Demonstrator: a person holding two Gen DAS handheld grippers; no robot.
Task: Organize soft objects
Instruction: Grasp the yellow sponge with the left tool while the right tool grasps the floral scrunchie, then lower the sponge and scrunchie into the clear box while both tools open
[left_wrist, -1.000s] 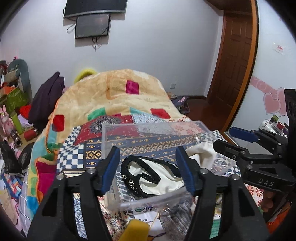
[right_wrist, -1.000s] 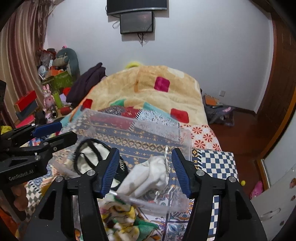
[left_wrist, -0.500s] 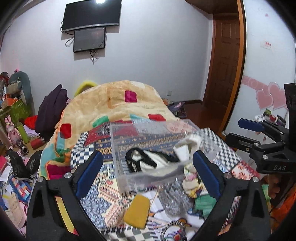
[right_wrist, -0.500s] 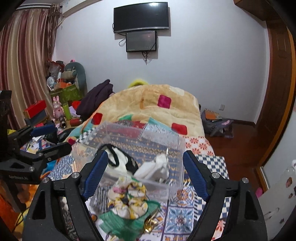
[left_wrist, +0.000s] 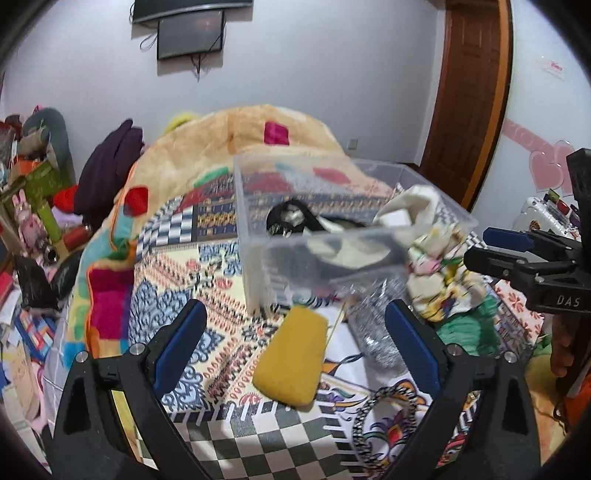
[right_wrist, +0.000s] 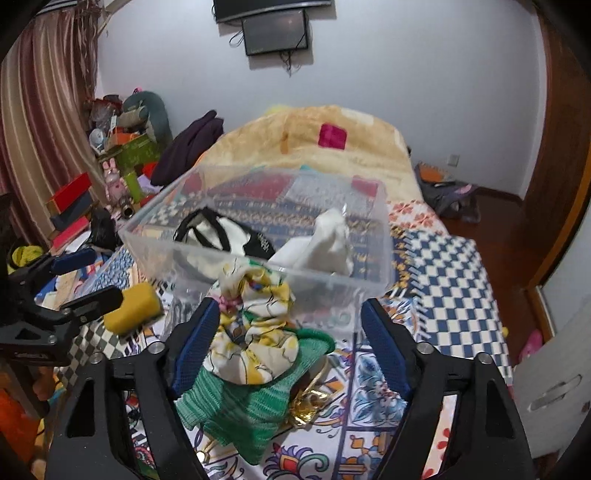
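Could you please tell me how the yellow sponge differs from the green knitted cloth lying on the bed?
The yellow sponge is a firm, smooth block that keeps its shape; the green knitted cloth is limp, ribbed and crumpled. The sponge lies alone on the patterned bedspread, while the green cloth has a floral cloth piled on it. The sponge lies toward the left gripper, the green cloth between the right gripper fingers. Both are outside the clear bin.

White letters "DAS" stood on the black body of the right gripper (left_wrist: 532, 254) in the left wrist view; lettering on the left gripper (right_wrist: 70, 280) in the right wrist view was too blurred to read.
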